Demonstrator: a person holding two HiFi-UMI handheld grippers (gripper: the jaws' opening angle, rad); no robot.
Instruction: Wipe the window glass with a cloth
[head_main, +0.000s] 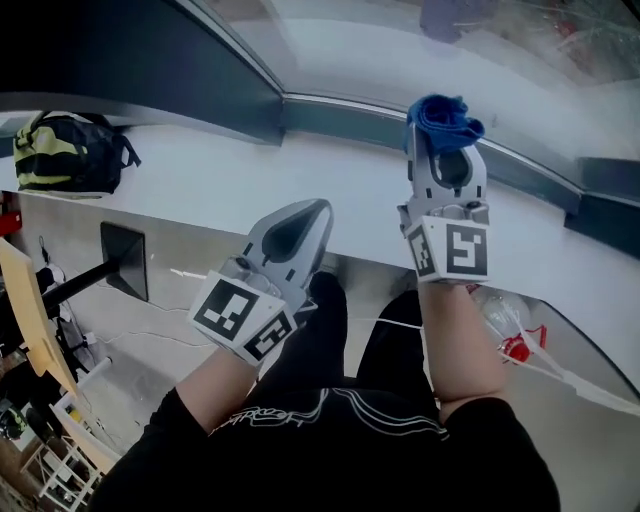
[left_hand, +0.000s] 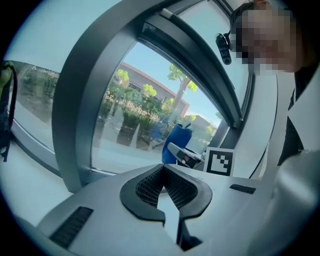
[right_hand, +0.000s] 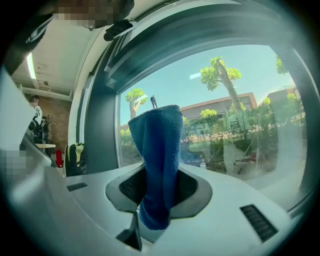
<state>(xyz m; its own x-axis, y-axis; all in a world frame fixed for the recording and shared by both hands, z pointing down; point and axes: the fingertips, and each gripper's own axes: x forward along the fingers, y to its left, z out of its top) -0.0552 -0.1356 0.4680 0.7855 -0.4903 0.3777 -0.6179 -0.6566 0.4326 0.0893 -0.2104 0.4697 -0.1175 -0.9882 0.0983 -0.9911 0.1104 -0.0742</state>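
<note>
Right gripper (head_main: 446, 142), upper right of head view, clamped on blue cloth (head_main: 443, 115) near window glass (head_main: 400, 50). Left gripper (head_main: 318, 208), frame centre, jaws pressed together, empty, above white sill (head_main: 230, 170).

Blue cloth (head_main: 443, 118), grey left gripper (head_main: 318, 210) with black-and-white marker cube (head_main: 240, 315), black-and-yellow backpack (head_main: 65, 152)
</note>
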